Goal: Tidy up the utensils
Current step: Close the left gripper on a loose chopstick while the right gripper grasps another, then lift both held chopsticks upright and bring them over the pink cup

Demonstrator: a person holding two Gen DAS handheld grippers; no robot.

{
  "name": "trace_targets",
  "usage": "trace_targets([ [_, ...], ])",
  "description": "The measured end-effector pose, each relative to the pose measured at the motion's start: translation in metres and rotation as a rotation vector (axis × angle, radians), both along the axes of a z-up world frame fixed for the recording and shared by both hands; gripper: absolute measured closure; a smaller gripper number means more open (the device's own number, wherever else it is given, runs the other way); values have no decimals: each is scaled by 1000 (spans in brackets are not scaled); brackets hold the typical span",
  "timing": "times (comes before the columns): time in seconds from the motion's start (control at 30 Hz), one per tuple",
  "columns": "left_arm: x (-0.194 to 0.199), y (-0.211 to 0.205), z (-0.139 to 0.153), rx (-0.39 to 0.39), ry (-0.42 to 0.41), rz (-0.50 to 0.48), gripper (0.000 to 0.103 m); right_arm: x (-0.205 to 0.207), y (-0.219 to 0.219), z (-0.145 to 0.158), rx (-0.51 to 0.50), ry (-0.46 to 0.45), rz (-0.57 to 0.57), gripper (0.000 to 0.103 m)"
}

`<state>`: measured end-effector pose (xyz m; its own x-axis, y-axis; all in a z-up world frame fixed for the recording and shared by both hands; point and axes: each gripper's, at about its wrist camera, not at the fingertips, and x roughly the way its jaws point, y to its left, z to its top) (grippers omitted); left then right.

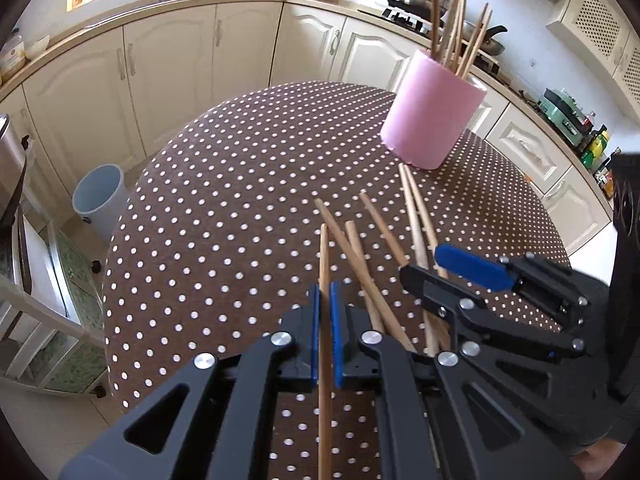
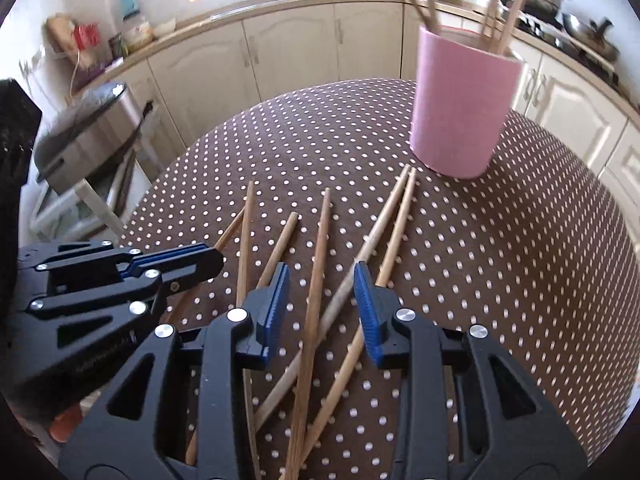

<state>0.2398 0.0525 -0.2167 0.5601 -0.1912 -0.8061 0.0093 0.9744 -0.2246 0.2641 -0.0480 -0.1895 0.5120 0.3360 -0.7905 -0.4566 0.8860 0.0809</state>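
- The round table [image 1: 240, 184] under a brown cloth with white dots fills the middle of the kitchen; cream cabinets [image 1: 172, 60] curve behind it, with a pale bin [image 1: 98, 196] on the floor beside.
- The pink holder [image 1: 434, 108] stands upright near the far side of the table, several chopsticks already leaning in it.
- The loose chopsticks [image 2: 384, 224] lie fanned and crossing on the cloth between the holder and the two tools, their tips pointing towards it.
- The left gripper [image 1: 325, 292] is clamped on one chopstick [image 1: 324, 264], which runs straight up between the blue pads.
- The right gripper [image 2: 322, 284] has its jaws apart, straddling two sticks, chiefly the middle chopstick [image 2: 320, 248]; the pads are not pressing on anything.
- To my eye, the right one should settle on a single stick before it closes, or it will pinch two crossed ones.
- I'd lift the left's stick clear of the pile, then tip it upright over the holder's rim.
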Motion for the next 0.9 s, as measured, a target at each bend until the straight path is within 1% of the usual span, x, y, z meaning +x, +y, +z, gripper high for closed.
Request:
trace_targets([
  [0.03, 1, 3, -2, 4, 5, 11, 97, 2, 4, -1, -12, 3, 12, 73],
  [0.1, 2, 6, -3, 20, 7, 22, 97, 6, 10, -2, -28, 8, 28, 74],
  [0.3, 3, 12, -5, 4, 12, 18, 97, 19, 18, -14, -48, 68, 39, 80],
  [0.37, 5, 15, -7, 3, 14, 17, 97, 19, 21, -14, -58, 60, 35, 89],
  [0.43, 7, 15, -6, 2, 13, 15, 97, 20, 22, -15, -60, 62, 36, 95],
  [0.67, 8, 3, 3, 8, -4, 7, 97, 21, 17, -11, -43, 54, 27, 97],
  [0.8, 5, 1, 15, 11, -32, 25, 97, 16, 9, -2, -10, 40, 24, 97],
  [0.9, 1, -2, 25, 14, -55, 14, 97, 9, -8, 10, 43, 27, 13, 97],
])
